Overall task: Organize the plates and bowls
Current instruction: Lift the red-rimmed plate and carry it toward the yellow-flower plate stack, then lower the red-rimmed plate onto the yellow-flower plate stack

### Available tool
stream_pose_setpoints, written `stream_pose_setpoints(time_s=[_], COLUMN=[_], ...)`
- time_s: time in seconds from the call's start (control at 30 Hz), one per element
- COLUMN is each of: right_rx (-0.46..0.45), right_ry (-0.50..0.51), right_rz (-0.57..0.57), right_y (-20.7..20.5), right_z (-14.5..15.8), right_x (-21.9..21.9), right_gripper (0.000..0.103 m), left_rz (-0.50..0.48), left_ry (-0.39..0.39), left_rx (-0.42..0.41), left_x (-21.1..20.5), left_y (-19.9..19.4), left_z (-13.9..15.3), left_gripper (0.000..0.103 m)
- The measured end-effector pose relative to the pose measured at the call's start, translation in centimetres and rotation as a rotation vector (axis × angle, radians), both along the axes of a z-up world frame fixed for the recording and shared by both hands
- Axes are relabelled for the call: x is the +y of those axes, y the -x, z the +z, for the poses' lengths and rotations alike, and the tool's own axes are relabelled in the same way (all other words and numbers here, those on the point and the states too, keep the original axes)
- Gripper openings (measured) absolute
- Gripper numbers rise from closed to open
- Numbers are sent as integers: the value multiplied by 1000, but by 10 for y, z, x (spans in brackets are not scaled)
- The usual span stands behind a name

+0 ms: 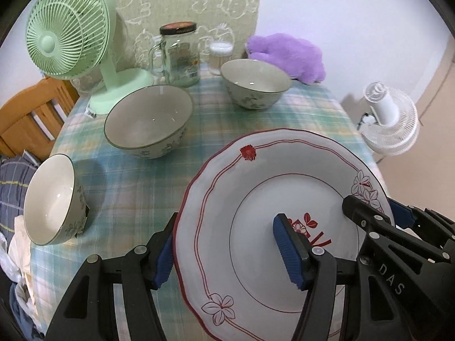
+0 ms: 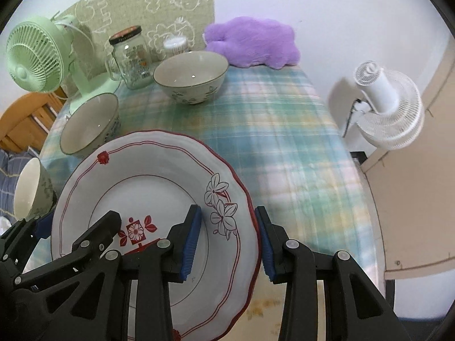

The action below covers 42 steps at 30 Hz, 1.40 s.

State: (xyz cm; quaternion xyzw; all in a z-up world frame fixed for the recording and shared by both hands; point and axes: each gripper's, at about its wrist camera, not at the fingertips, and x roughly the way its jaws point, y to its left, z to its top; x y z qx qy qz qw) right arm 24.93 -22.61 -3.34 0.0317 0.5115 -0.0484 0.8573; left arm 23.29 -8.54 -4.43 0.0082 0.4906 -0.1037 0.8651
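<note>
Your left gripper (image 1: 227, 251) is matte black plastic, its two fingers built from angular linkage arms pinned with round silver screws, and each fingertip carries a ribbed blue pad (image 1: 287, 251). Your right gripper (image 2: 227, 244) has the same make: black triangular struts with cut-out openings, silver pivot screws (image 2: 291, 244) at the joints, and blue ridged pads (image 2: 191, 244) on the inner faces. From the left wrist view, the body of your right gripper shows the white letters "DAS" printed along one black arm
</note>
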Motion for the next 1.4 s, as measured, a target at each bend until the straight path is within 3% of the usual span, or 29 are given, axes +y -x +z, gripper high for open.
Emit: stream_pose_setpoints(time_s=[0.47, 0.73, 1.4], right_rx=[-7, -13, 46], right_ry=[8, -17, -22], right_rz=[-64, -16, 87], right_y=[69, 84, 105], right_z=[10, 14, -16], right_x=[-34, -70, -141], right_gripper=[43, 43, 43], left_rz=[-57, 11, 99], left_ry=[-11, -14, -22], left_rx=[-3, -12, 66], left_x=[-40, -72, -139], left_y=[57, 73, 108], left_z=[9, 17, -23], left_gripper=[64, 64, 65])
